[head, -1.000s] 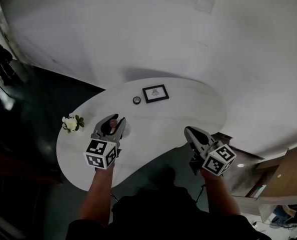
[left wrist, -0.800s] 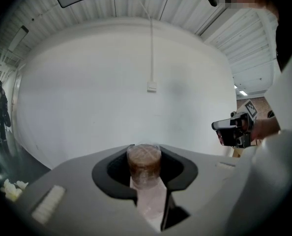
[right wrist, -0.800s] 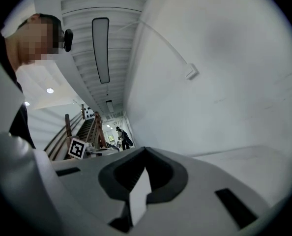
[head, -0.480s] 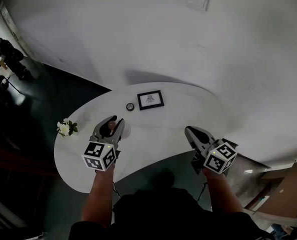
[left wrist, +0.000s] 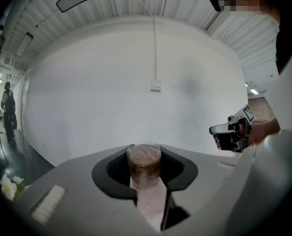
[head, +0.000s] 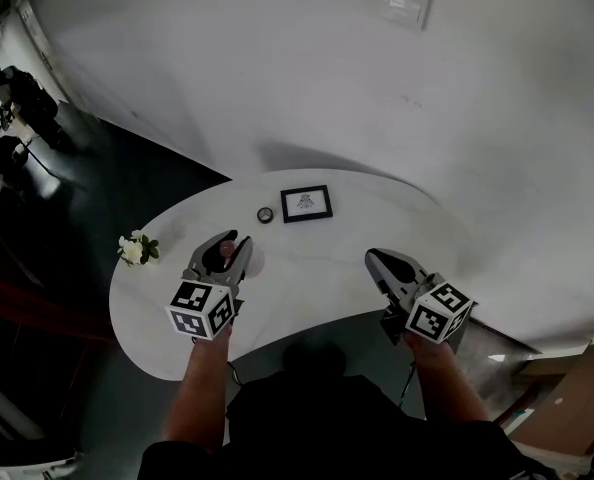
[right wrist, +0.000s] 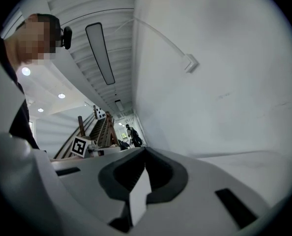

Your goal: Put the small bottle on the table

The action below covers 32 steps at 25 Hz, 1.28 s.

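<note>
Currently: small bottle (left wrist: 144, 165), brown-capped, clamped between the part-open jaws of left gripper (head: 231, 248), over table (head: 387, 218) near its left edge. Right gripper (head: 376, 260): jaws together, empty, off near edge. Step: carrying; next, likely lower to bare surface, release

A small framed picture (head: 306, 204), with a dark round disc (head: 265, 214) just beside its left edge — white flowers (head: 134, 250) sit well apart, further left. High on the white wall (head: 277, 78) is a pale box (head: 406, 5). Far left — a dark-clothed person (head: 22, 93).
</note>
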{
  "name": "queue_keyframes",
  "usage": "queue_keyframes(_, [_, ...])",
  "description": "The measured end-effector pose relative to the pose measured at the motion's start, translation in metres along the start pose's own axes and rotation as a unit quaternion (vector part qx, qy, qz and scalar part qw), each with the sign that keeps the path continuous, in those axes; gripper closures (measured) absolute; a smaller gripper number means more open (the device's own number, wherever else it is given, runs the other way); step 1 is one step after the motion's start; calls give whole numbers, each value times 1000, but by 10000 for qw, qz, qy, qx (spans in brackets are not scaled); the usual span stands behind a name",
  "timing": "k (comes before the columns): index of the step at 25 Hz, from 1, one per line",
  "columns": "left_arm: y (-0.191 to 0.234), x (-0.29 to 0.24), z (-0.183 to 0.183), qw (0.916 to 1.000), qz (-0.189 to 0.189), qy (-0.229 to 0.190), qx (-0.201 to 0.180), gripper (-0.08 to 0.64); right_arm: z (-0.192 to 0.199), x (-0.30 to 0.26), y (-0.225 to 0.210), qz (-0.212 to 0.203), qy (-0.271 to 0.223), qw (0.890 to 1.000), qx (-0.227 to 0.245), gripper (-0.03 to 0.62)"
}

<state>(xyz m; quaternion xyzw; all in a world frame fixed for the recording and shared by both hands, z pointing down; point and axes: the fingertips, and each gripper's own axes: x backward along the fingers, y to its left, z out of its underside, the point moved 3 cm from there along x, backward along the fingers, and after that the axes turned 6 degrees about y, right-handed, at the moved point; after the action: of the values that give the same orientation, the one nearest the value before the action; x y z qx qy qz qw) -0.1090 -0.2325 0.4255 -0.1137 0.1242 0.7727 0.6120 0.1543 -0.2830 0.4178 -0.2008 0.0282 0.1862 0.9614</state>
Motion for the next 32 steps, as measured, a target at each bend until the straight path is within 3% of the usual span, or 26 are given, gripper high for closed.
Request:
queue_keyframes(10, [39, 14, 9, 9992, 201, -95, -325, 437, -12, -52, 36, 203, 76, 9991, 376, 581])
queue_keyframes(15, [59, 8, 25, 9996, 260, -8, -120, 438, -6, -68, 46, 226, 219, 9988, 387, 581])
queue_keyframes(22, [67, -15, 42, 9995, 230, 218, -5, 437, -6, -80, 18, 283, 260, 9989, 274, 581])
queue_keyframes(32, [61, -71, 69, 9976, -80, 670, 164, 439, -6, -120, -32, -236, 602, 9978, 155, 581])
